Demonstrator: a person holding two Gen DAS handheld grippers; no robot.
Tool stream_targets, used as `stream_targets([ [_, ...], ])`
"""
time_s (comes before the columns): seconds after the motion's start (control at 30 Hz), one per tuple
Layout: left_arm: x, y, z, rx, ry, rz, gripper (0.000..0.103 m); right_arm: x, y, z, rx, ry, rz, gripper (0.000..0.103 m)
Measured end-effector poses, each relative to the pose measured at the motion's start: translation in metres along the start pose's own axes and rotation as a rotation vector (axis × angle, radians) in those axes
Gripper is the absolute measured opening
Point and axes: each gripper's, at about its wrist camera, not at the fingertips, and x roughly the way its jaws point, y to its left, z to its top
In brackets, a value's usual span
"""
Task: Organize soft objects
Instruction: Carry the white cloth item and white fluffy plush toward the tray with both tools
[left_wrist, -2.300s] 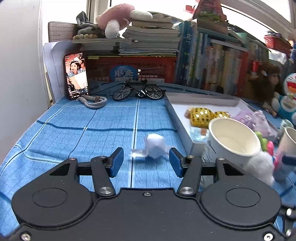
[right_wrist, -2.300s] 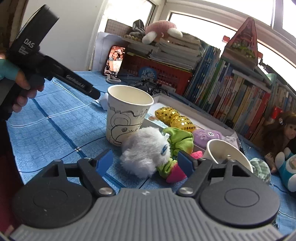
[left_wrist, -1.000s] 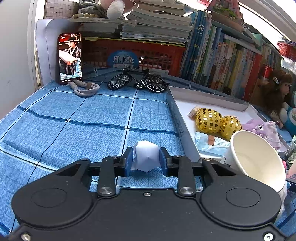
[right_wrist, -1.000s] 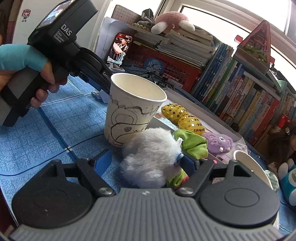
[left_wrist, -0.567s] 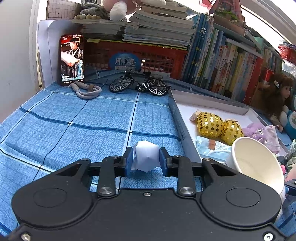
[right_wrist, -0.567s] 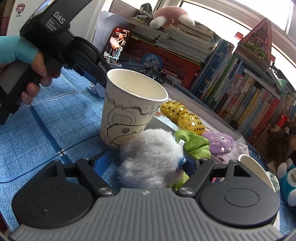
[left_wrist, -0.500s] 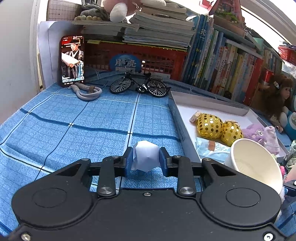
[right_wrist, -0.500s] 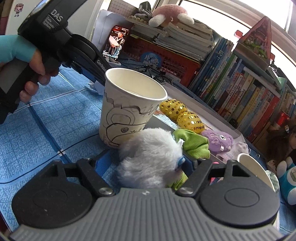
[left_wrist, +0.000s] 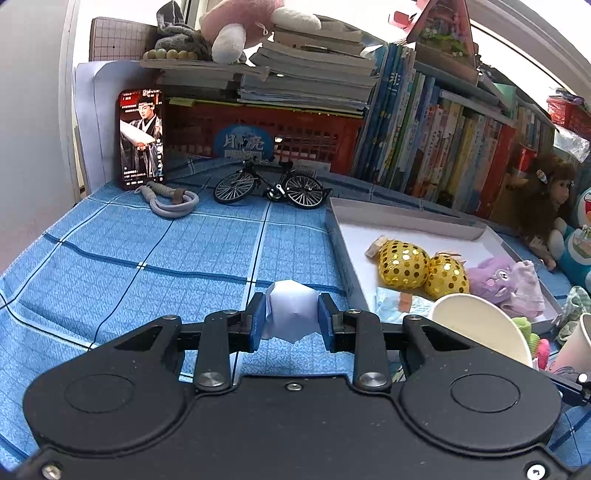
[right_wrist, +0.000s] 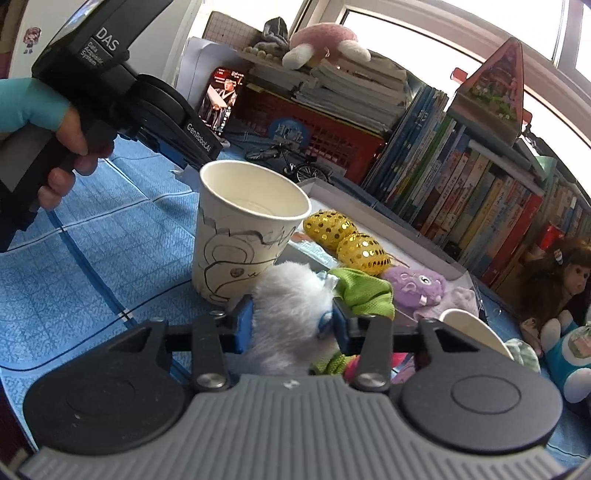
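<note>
The fluffy white plush toy (right_wrist: 291, 314), on the blue checked surface (left_wrist: 147, 258) just beside the white paper cup (right_wrist: 243, 236), sits between the right gripper (right_wrist: 293, 325) fingers as they close on it, while the left gripper (left_wrist: 291, 319), angled down over open cloth left of the white tray's rim (left_wrist: 343, 258), clamps a crumpled white tissue wad (left_wrist: 291, 314).

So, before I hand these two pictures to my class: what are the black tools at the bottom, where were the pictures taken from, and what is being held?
Each black tool is a hand-held two-finger gripper with a camera looking along its fingers. One picture is the left tool's view, the other the right's. The left gripper pinches a white crumpled wad above the blue checked cloth. The right gripper is closing on a white fluffy toy beside a paper cup. A white tray holds two gold sequin balls and a purple plush. The person's hand grips the left tool.
</note>
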Motion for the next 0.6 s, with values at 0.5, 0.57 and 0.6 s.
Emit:
stream_targets([
  [0.5,-0.026,-0.013,0.016,0.024,-0.035,-0.03,0.029,-0.055,-0.031,0.014,0.111,-0.148,-0.039,0.048],
  [0.57,-0.029,-0.017,0.019,0.029,-0.04,-0.04,0.028,-0.058,-0.038,0.017,0.125,-0.155,-0.042,0.048],
  [0.6,-0.032,-0.019,0.02,0.032,-0.043,-0.047,0.028,-0.059,-0.041,0.018,0.134,-0.158,-0.046,0.048],
])
